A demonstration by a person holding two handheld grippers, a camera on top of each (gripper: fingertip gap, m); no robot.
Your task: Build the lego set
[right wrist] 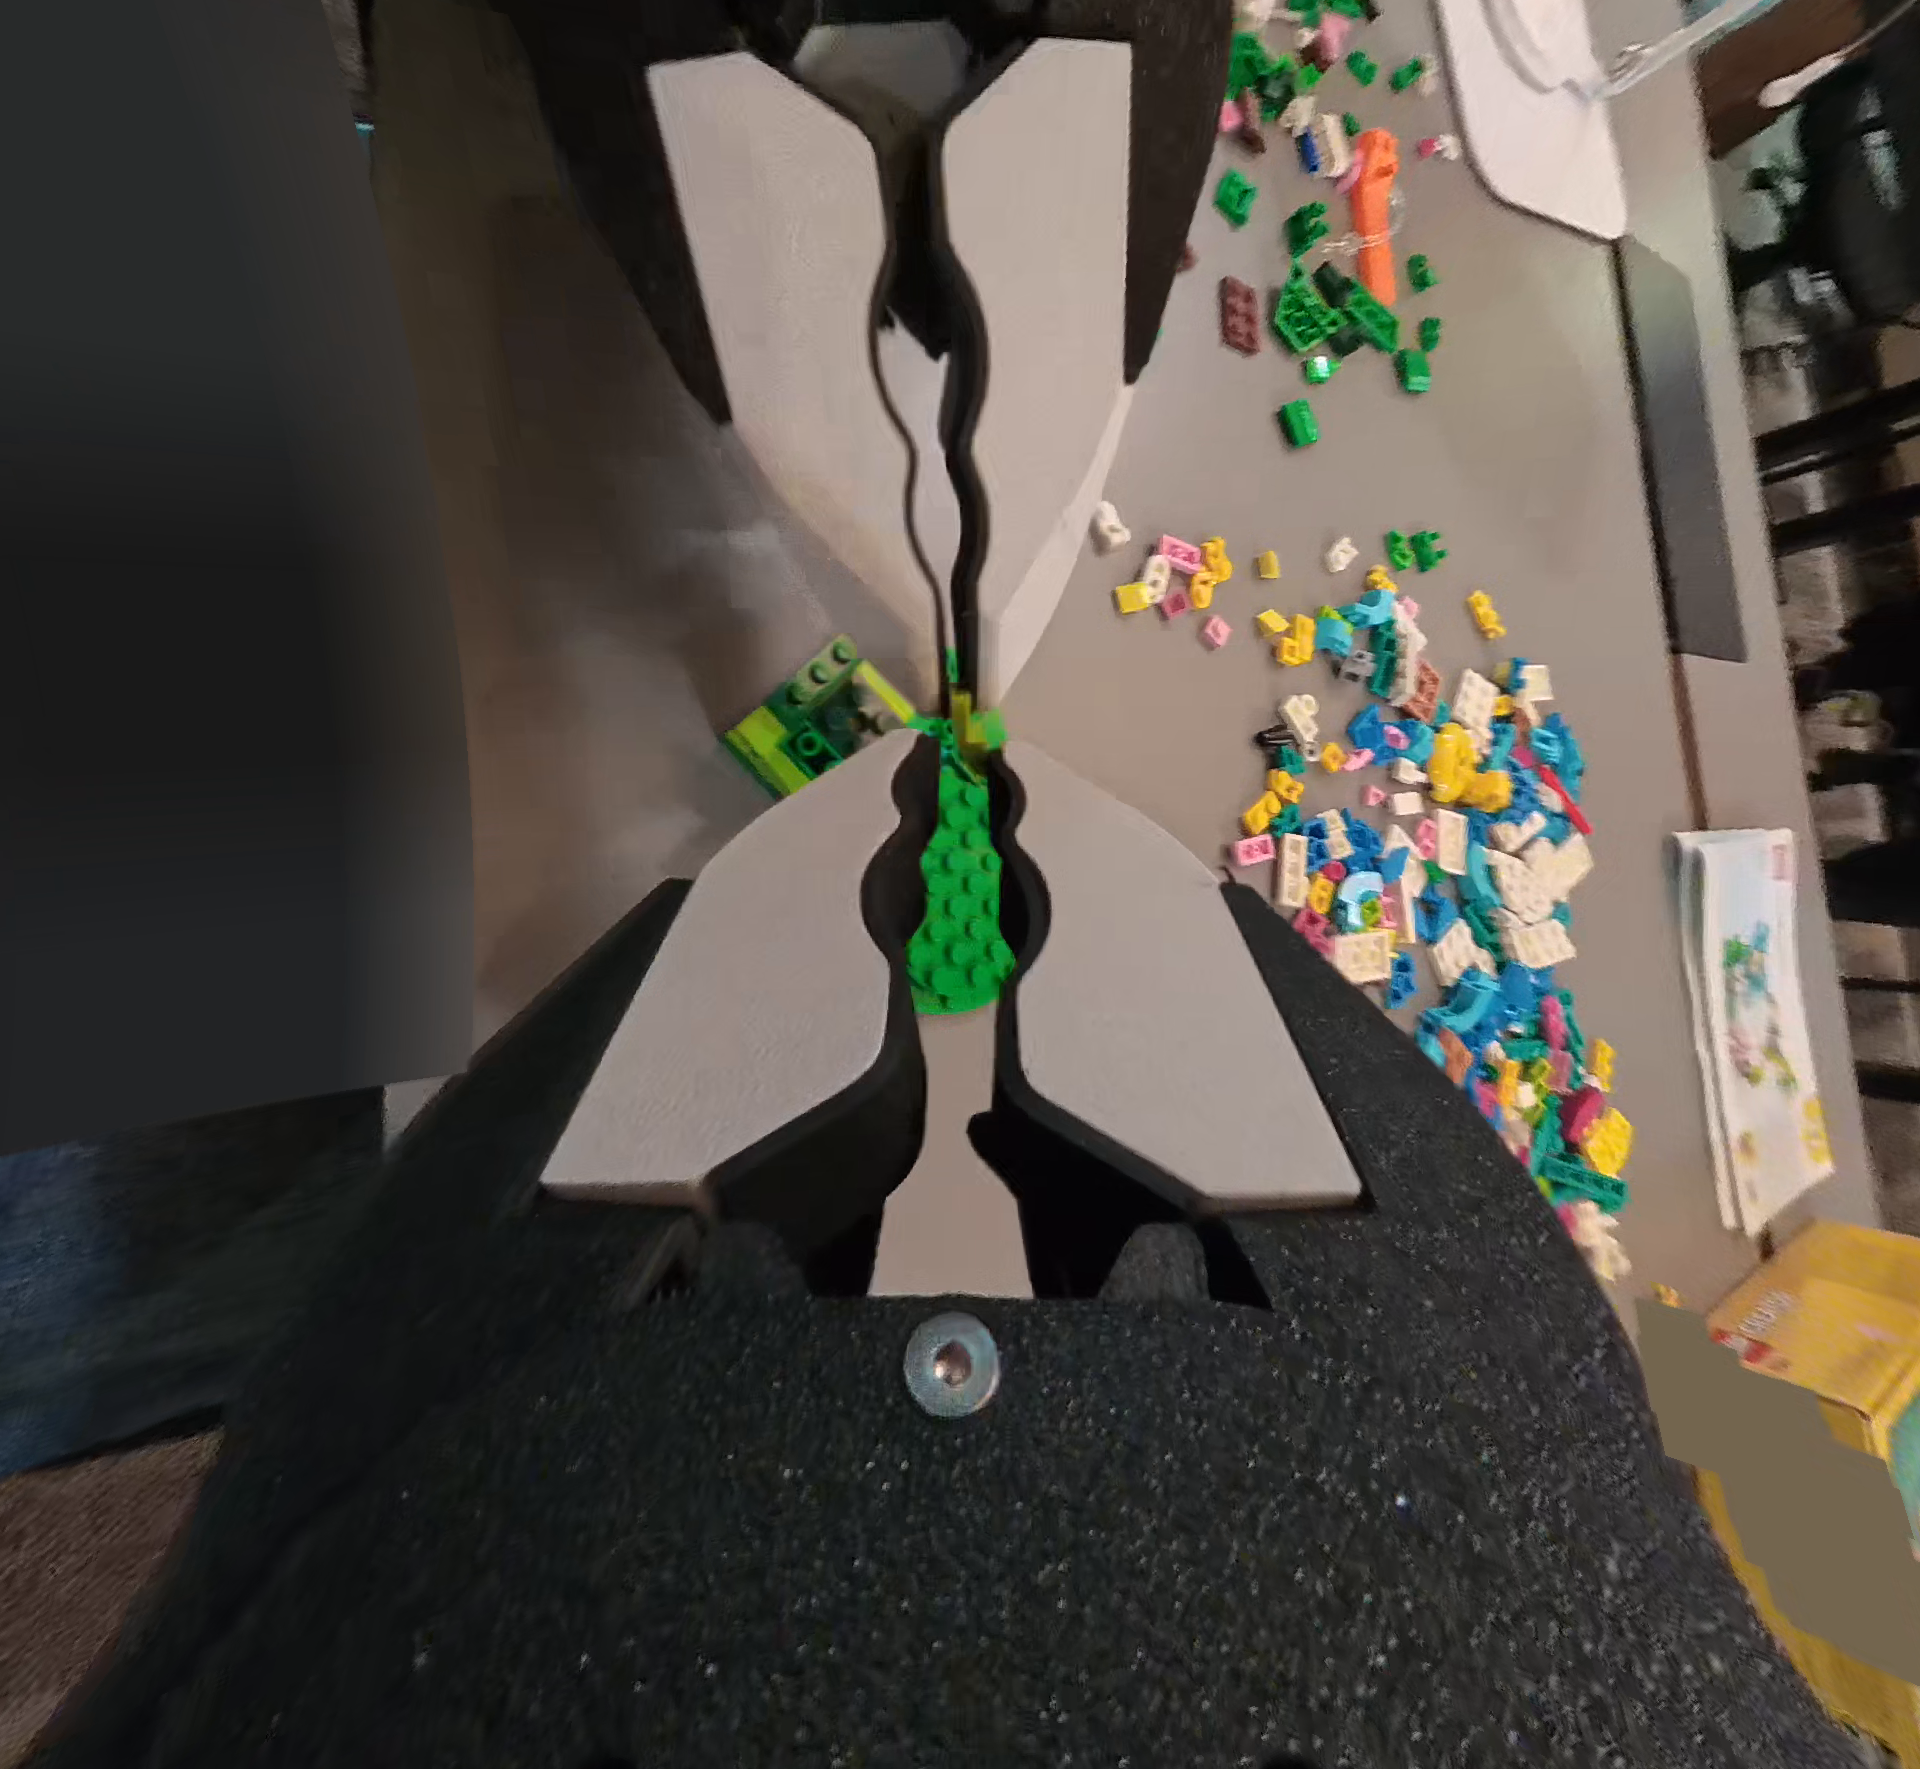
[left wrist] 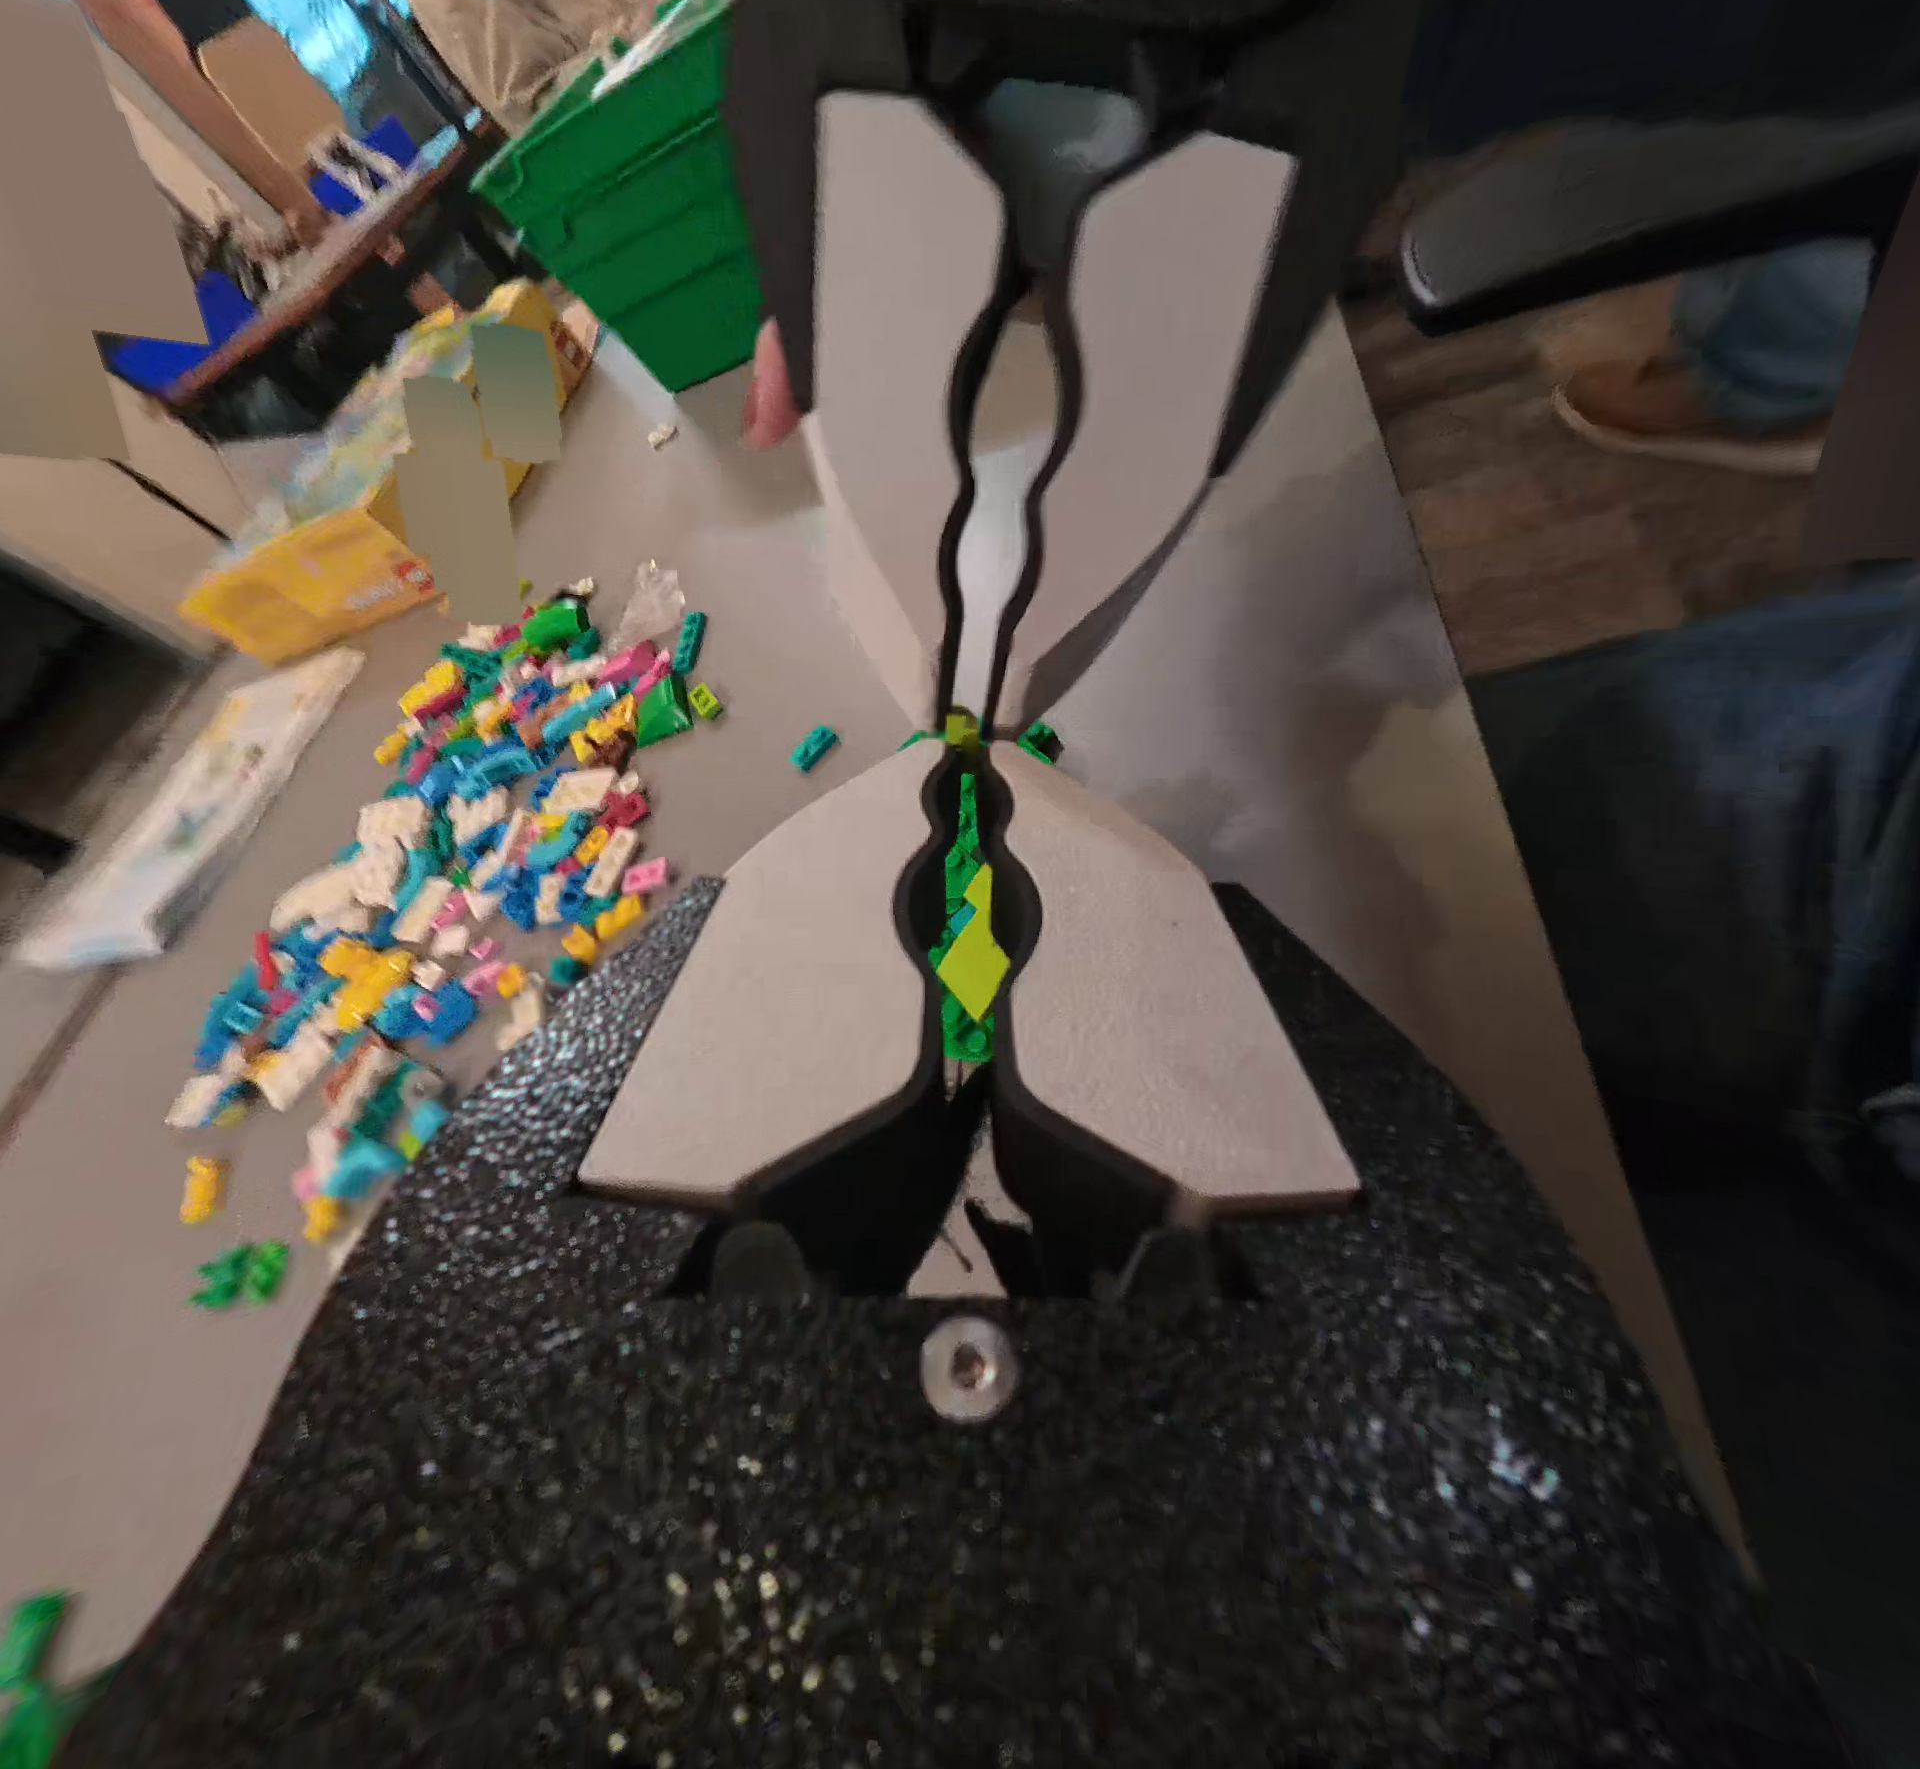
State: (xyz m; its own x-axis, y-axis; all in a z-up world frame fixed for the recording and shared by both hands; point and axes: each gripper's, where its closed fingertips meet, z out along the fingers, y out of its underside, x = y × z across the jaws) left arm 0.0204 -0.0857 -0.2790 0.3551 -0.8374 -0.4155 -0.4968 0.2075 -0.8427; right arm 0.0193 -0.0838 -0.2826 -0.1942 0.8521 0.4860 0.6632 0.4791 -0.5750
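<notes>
Two grippers meet tip to tip above a grey tabletop (left wrist: 727,493). The left gripper (left wrist: 964,753) and right gripper (right wrist: 961,732) are both clenched on one green lego plate (right wrist: 958,898), held between them. One heap of loose bricks (left wrist: 488,836) lies beside the plate; one yellow box (left wrist: 312,587) sits beyond the heap.

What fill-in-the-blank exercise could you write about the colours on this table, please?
1. The studded plate showing behind the right tool is ___.
2. The cardboard box behind the brick pile is ___.
3. The brick separator among the loose green bricks is ___.

Missing words: green; yellow; orange.
</notes>
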